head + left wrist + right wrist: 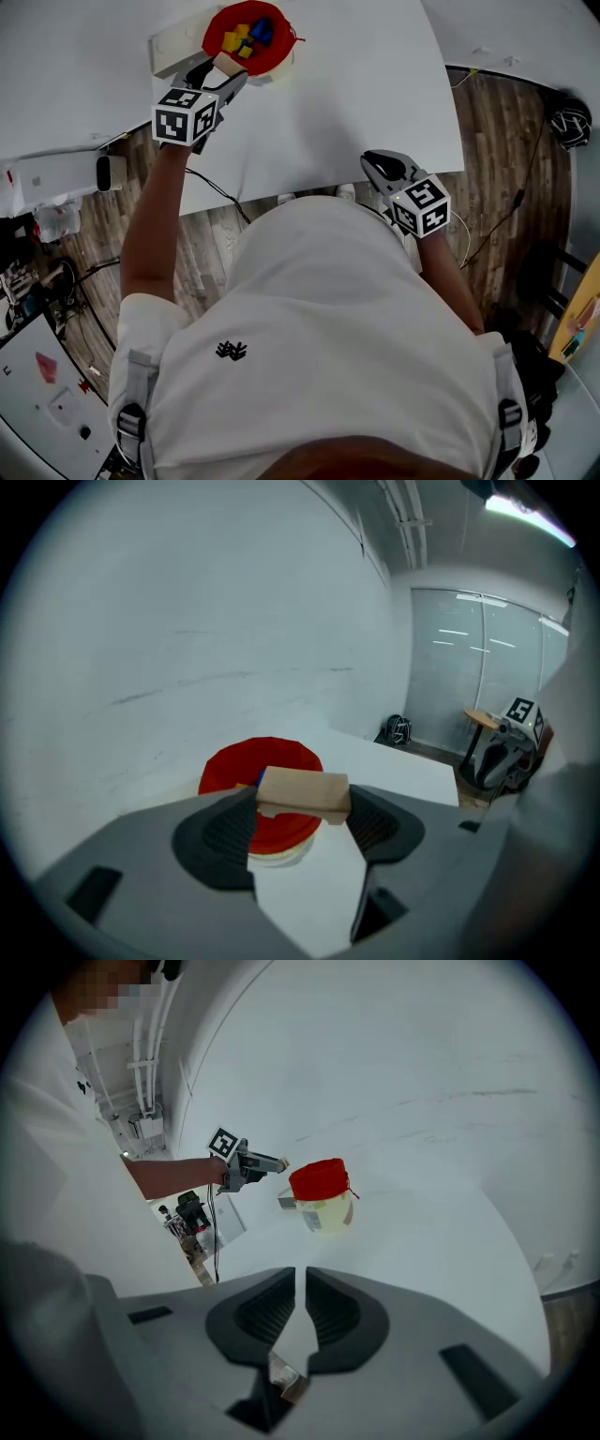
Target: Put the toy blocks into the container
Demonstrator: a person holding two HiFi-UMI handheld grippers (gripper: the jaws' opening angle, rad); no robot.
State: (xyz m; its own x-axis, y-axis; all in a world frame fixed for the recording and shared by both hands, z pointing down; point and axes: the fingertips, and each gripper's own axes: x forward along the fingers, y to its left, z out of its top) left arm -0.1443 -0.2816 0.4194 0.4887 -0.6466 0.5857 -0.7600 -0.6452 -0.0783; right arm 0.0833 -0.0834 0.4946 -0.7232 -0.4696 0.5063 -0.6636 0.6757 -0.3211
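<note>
White surface point(356, 94), red container point(214, 42) far left, coloured blocks point(246, 37) inside. Left gripper point(302, 810) fingers pinch a tan wooden block point(302, 791) at the container's near rim. Right gripper point(301, 1305) fingers pressed together, empty, near right.

Indoor lab or test workspace, not a home; big bare white table point(375, 103) on wood-plank floor point(497, 169); loose cables point(223, 194) trailing across the floor under the table edge; white electronics box point(56, 176) and a clutter of small gear point(37, 281) on the floor at the left; exposed ceiling pipes point(408, 517) and strip lights point(525, 513) overhead; glass partition wall point(469, 667) at the far side, office-style; dark helmet-like object point(570, 122) lying on the floor by the table corner
</note>
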